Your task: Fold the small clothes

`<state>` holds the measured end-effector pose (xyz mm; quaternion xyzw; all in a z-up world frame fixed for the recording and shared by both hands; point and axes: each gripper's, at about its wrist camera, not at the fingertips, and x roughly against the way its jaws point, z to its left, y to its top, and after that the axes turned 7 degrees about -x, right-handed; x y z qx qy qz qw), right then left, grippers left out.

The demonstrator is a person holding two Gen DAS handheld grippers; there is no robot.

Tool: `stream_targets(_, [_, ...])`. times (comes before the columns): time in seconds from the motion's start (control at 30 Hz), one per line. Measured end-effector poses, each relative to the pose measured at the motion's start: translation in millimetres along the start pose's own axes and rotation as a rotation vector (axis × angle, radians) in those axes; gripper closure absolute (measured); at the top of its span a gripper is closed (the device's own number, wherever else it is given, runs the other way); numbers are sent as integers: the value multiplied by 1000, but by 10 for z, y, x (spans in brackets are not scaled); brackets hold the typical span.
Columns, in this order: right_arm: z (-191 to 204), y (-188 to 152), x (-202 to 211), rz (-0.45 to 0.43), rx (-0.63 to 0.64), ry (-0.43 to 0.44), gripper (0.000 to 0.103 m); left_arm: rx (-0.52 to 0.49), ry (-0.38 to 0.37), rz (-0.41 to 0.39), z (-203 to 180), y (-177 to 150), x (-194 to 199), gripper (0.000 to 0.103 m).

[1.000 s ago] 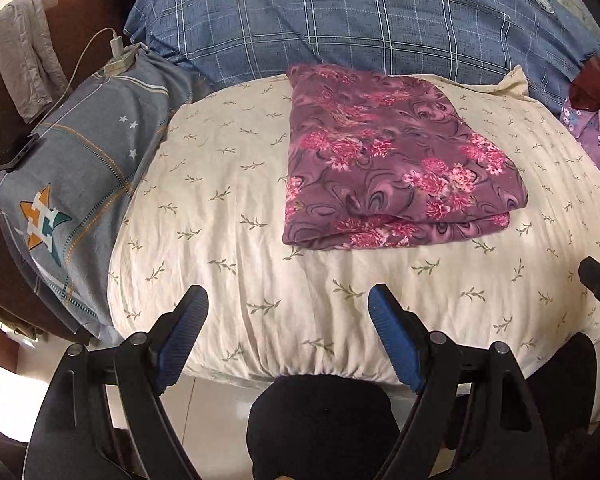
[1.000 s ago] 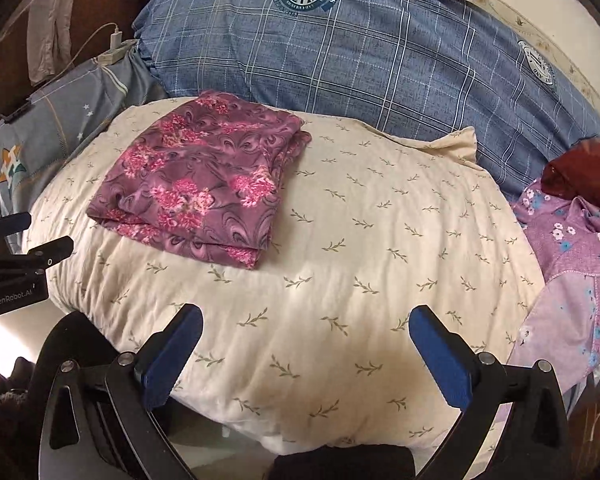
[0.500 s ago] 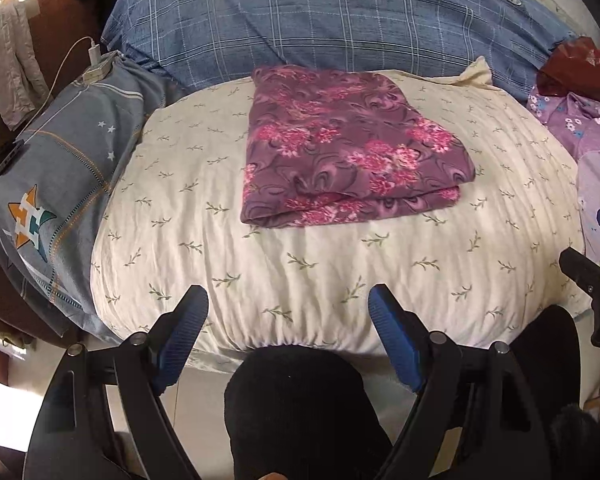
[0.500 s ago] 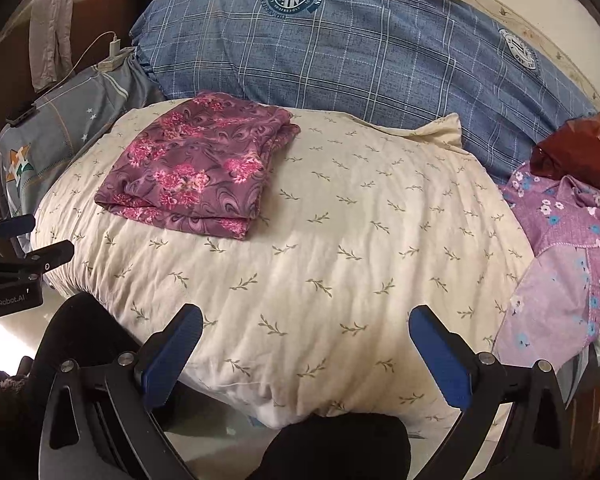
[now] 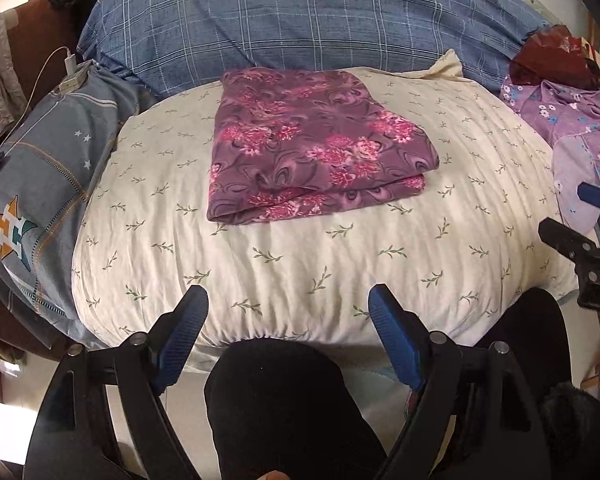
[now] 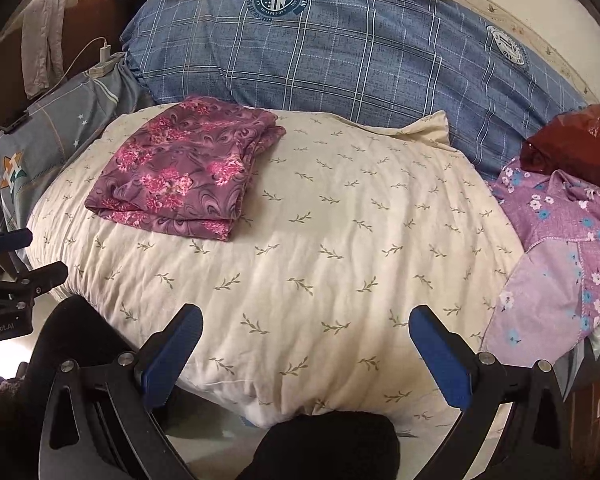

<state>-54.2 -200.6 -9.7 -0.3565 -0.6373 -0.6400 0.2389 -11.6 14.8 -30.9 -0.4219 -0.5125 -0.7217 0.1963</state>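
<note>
A folded purple cloth with pink flowers (image 5: 312,148) (image 6: 184,172) lies flat on a cream leaf-print pillow (image 5: 300,256) (image 6: 320,240). My left gripper (image 5: 288,300) hangs open over the pillow's near edge, well short of the cloth, nothing between its blue pads. My right gripper (image 6: 306,320) is also open and empty above the pillow's near right part; the cloth lies far to its upper left. A lilac flowered garment (image 6: 560,240) (image 5: 572,120) lies crumpled beside the pillow on the right. Each gripper shows at the edge of the other's view.
A blue checked pillow (image 6: 340,52) lies behind the cream one. A grey-blue pillow with a star logo (image 5: 32,184) is on the left, with a white charger and cable (image 5: 70,72) on it. A dark red cloth (image 6: 572,144) sits at the far right. My dark-clothed knees (image 5: 284,400) are below.
Both grippers have drawn back toward the pillow's near edge, so the folded cloth looks smaller and farther. The lilac garment has come further into view. Both jaws stayed open.
</note>
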Motion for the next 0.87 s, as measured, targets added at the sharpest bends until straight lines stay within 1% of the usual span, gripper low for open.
stream_targets(0.13, [-50,26,14,-10,22,-30,0,-18,-4,-11,-43,-5,23,20])
stream_targets(0.27, [-94,30,11,-10,23,-41,0,-27,-2,0,-71,-5,-2,20])
stream_targets(0.47, [-143,12,-41,8,18,-36,0,-36,8,5,-124,-8,-16,20])
stream_targets(0.67, [-143,1,-92,26,13,-24,0,-36,26,-23,-154,55,32,20])
stream_targets(0.87, [-176,20,-149,40,8,-29,0,-36,48,-29,-159,121,33,20])
